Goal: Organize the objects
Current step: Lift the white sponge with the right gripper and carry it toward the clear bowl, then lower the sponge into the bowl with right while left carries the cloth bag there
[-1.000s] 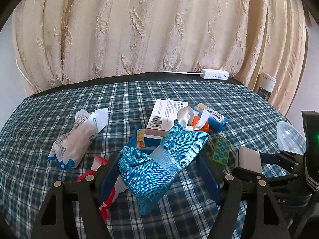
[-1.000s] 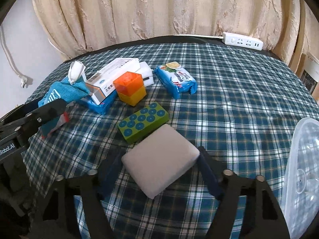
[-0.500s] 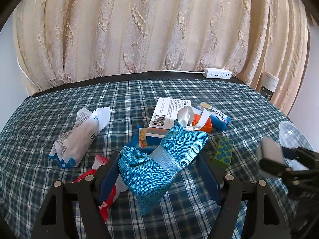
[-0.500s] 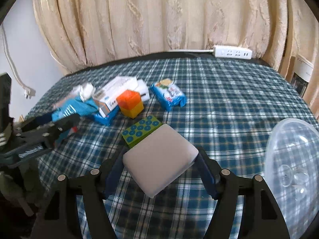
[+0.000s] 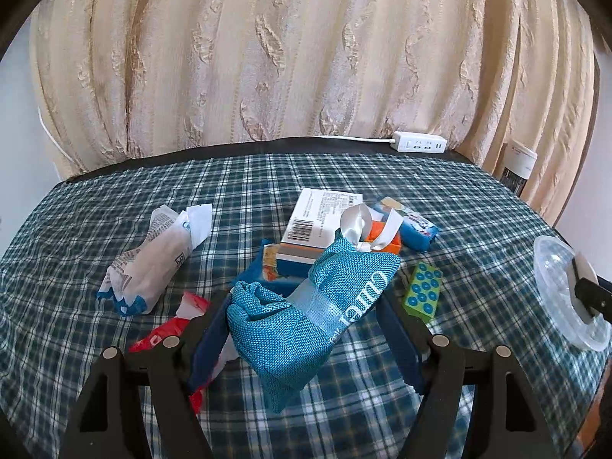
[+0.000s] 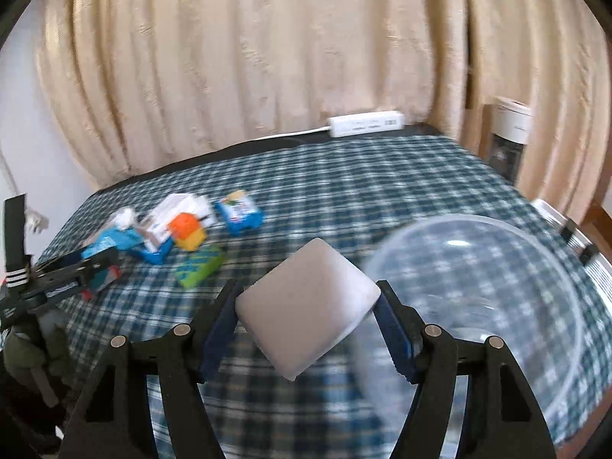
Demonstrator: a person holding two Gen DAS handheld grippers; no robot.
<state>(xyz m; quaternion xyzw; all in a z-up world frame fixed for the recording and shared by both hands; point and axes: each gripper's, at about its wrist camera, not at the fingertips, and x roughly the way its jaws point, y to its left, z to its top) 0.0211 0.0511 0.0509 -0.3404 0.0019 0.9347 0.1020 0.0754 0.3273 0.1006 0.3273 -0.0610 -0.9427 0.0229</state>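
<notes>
My left gripper (image 5: pixel 306 329) is shut on a teal mesh pouch (image 5: pixel 310 306) with a white ribbon and holds it above the plaid table. My right gripper (image 6: pixel 306 310) is shut on a pale grey block (image 6: pixel 306 306), held just left of a clear plastic bowl (image 6: pixel 497 298). The bowl also shows at the right edge of the left wrist view (image 5: pixel 562 290), with the right gripper's tip over it. A green studded brick (image 5: pixel 422 292), an orange-and-yellow brick (image 6: pixel 187 231), a white box (image 5: pixel 321 218) and a blue snack pack (image 5: pixel 415 227) lie mid-table.
A white-and-blue wrapper (image 5: pixel 153 260) and a red wrapper (image 5: pixel 168 332) lie at the left. A white power strip (image 5: pixel 419 146) sits at the table's far edge before the curtain. A white appliance (image 6: pixel 510 134) stands beyond the right corner.
My right gripper has lifted the grey block and swung it right, up to the clear bowl. The left gripper has risen slightly with the pouch.
</notes>
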